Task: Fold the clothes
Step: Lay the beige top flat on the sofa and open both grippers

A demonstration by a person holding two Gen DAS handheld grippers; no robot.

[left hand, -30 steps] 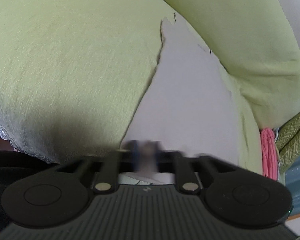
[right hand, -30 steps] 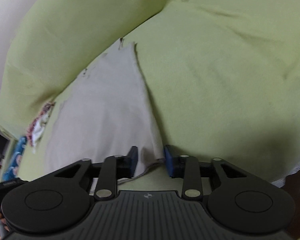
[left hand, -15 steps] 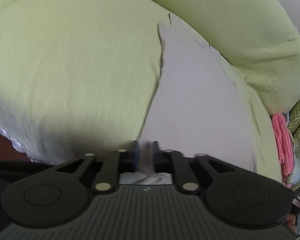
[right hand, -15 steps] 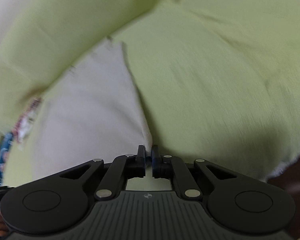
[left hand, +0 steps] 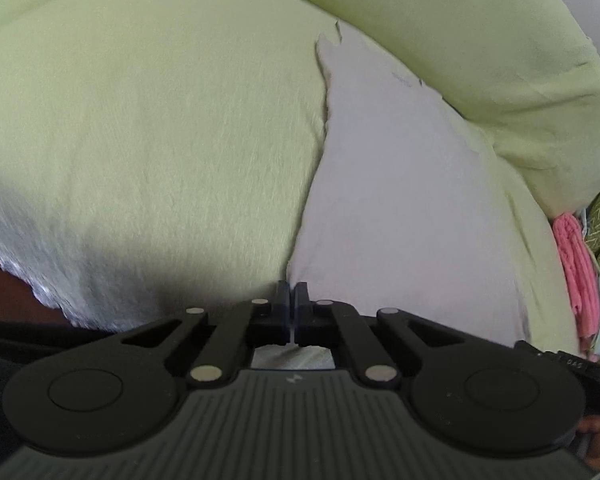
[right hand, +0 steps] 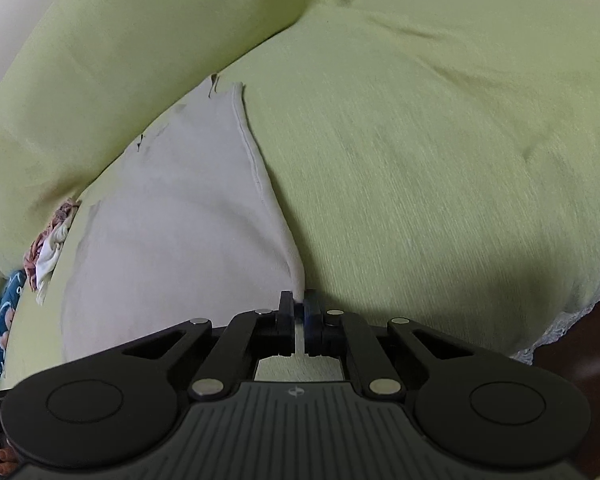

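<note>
White garment (right hand: 172,240) on green sheet (right hand: 440,160)

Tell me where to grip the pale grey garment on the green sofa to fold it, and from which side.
Grip the pale grey garment at its two near corners, coming from the sofa's front edge. It lies flat, narrowing toward the backrest, so the near hem is the free edge. The right gripper is shut on the stitched-edge corner; the left gripper is shut at the other, its hold on cloth unclear.

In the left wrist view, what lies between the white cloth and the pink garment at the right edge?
In the left wrist view, a narrow strip of the light green cover separates the white cloth from the pink garment; nothing else lies there.
</note>
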